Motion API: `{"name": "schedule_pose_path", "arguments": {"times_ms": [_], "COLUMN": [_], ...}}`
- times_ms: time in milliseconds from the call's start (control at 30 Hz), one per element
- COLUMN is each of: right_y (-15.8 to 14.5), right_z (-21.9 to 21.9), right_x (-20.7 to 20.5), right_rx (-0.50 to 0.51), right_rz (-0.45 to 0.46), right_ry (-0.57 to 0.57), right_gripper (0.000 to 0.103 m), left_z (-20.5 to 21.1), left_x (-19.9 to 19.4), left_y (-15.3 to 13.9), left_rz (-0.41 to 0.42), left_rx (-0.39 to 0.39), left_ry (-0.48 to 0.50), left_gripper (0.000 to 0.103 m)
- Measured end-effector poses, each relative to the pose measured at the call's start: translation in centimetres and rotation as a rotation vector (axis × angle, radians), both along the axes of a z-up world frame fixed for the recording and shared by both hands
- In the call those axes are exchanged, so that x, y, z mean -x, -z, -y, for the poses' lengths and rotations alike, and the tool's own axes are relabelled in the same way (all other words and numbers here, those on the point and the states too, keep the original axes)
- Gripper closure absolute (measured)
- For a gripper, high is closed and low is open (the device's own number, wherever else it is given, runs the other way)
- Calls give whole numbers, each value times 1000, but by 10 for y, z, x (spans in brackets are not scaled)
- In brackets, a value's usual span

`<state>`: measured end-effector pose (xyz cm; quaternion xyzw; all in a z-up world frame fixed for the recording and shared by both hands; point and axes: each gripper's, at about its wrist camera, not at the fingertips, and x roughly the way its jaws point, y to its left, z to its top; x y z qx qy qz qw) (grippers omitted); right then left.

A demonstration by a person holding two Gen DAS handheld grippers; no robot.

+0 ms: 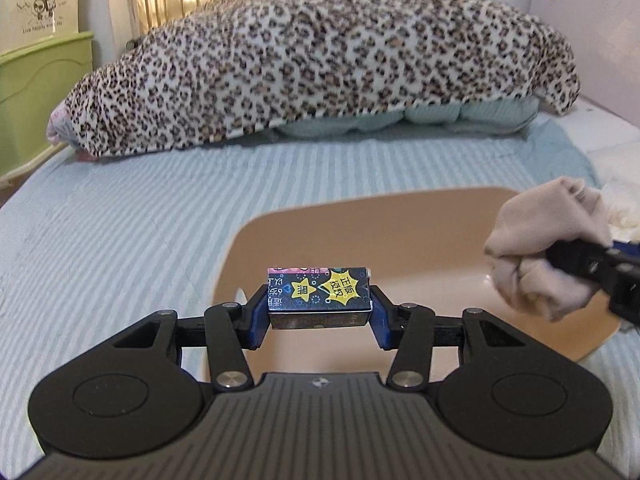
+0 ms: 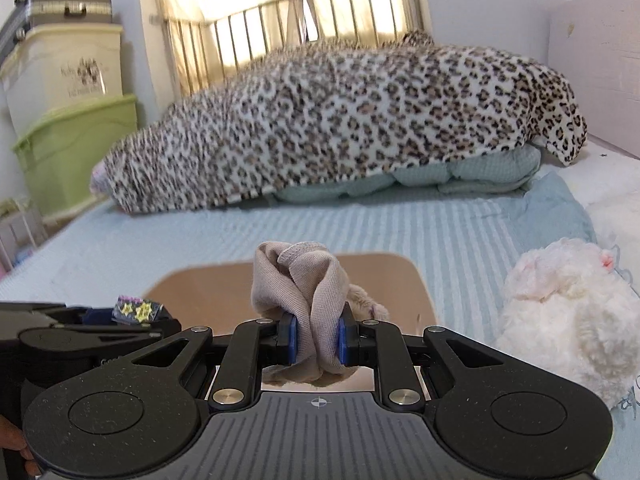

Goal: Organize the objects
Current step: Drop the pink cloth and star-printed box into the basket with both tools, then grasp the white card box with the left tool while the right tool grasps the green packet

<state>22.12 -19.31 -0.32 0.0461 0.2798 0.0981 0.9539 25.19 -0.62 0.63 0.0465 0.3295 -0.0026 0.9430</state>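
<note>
Bedding in pale blue stripes (image 1: 120,248) carries a tan tray (image 1: 360,232), leopard blanket (image 1: 320,60) behind it. Left tongs (image 1: 320,312) grip a small box (image 1: 320,294) above the tray; right tongs (image 2: 316,340) pinch a beige cloth (image 2: 304,280).

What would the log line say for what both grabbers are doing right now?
left gripper: shut on small printed box | right gripper: shut on beige cloth | both over tan basin on bed | nothing dropped in yet

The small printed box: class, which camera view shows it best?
The left wrist view: the small printed box sits centred between the left tongs, label readable. The right wrist view catches only its top at the left edge.
</note>
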Motion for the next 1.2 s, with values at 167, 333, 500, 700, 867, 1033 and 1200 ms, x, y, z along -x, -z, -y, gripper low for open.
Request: {"name": "schedule_pose_path", "arguments": {"times_ms": [167, 333, 500, 700, 867, 1033, 1200], "right_y": [22, 21, 1, -23, -27, -13, 17], "right_z": [-9, -8, -3, 13, 24, 35, 45], "right_x": [-7, 1, 23, 55, 76, 92, 94], "right_rx": [59, 69, 76, 65, 104, 113, 120], "right_rz": [-74, -89, -18, 21, 20, 1, -68], "right_ry": [-9, -12, 0, 23, 51, 93, 118], "right_gripper": [84, 67, 29, 5, 2, 2, 2], "left_z": [11, 12, 7, -9, -32, -59, -82], "left_x": [-6, -2, 19, 43, 72, 92, 105], "left_y": [21, 25, 9, -10, -16, -12, 7], "left_rz": [-47, -58, -4, -6, 20, 4, -40], "left_rx": [-61, -102, -116, -109, -105, -79, -61], "left_ry": [4, 25, 36, 42, 16, -19, -44], "left_gripper": [51, 40, 8, 8, 8, 8, 8]}}
